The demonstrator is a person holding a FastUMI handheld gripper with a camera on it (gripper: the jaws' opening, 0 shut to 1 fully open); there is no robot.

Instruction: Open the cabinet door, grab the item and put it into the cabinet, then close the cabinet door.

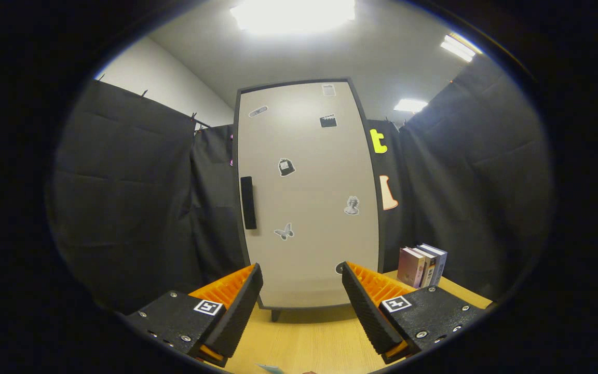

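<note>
Two gripper (301, 291) fingers spread apart, holding nothing, above wooden table (304, 337). Cabinet (307, 197) stands ahead, door shut, dark handle (248, 202) at left. Books (422, 266) upright beside cabinet's right. Ceiling lights (294, 13) on.

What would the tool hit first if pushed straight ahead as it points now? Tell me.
Probably the closed cabinet door. The open tool holds nothing and aims at the door's lower part, right of the handle, with bare table between. Depth is hard to judge.

closed cabinet door (307, 197) ahead, books (422, 266) right
</note>
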